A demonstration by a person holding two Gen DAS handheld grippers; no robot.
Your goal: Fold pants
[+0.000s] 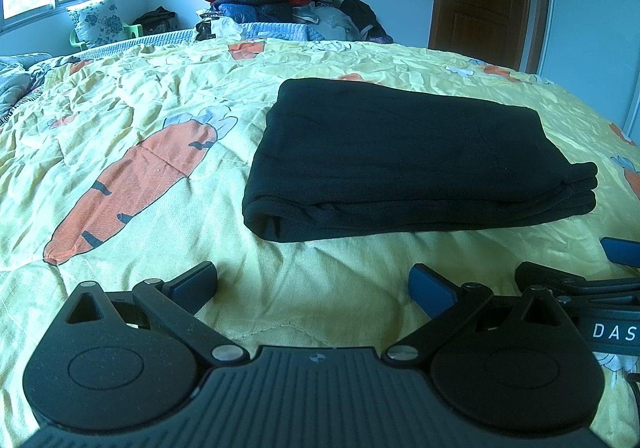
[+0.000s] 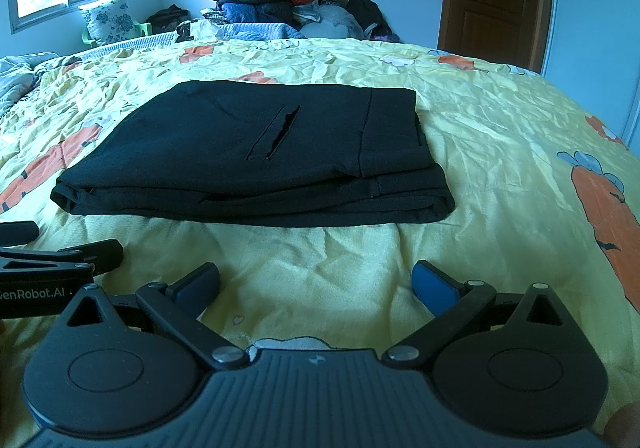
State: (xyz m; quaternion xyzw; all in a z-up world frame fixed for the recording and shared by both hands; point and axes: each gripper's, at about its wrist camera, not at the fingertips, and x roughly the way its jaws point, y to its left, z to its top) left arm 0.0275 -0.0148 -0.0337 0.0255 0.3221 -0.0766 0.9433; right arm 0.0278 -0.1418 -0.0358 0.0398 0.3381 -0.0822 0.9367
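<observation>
The black pants are seen folded into a flat, layered bundle on the yellow carrot-print quilt, just ahead of both tools and touched by neither. The left gripper is held low over the quilt, its fingers spread wide with nothing between them. The right gripper is held alongside it, level and low, fingers likewise parted and bare. A slit pocket is shown on the top layer.

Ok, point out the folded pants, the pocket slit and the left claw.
folded pants [image 1: 400, 152]: left wrist view, top layer.
pocket slit [image 2: 276, 134]: right wrist view, middle of the opening.
left claw [image 1: 314, 284]: left wrist view, between its fingertips.
</observation>
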